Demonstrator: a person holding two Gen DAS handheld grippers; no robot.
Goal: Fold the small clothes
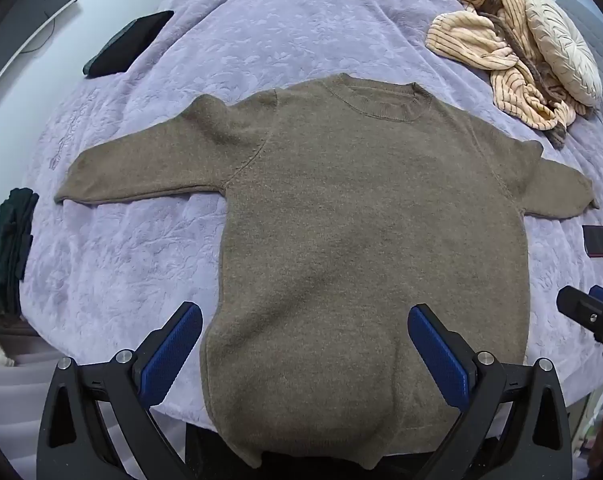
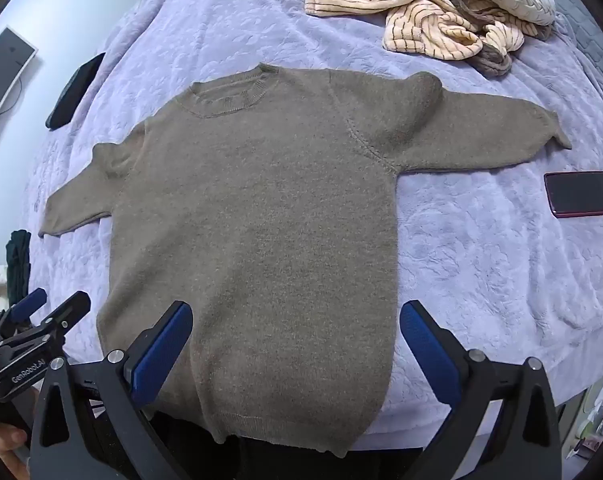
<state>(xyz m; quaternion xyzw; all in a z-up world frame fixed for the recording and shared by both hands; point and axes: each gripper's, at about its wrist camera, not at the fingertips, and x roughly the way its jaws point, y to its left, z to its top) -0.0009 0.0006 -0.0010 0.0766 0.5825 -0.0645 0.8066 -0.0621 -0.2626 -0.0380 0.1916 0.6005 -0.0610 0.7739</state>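
Nearest me, both tools hang above the hem. The left gripper [image 1: 305,316] has its jaws spread wide with nothing between them, and the right gripper [image 2: 296,314] is the same, wide and holding nothing. Between and beyond them the sweater [image 1: 365,216] lies flat, face up on the blanket [image 1: 141,264], hem towards me, collar at 12 o'clock, sleeves out at 9 and 3. I'd judge no fold is made yet. For a clean first fold, take one sleeve at the cuff and lay it straight across the chest, keeping the body smooth. A phone [image 2: 580,193] lies at 3 o'clock, just below the right sleeve. Farthest, at 1 o'clock, striped clothes [image 1: 497,60] are heaped.
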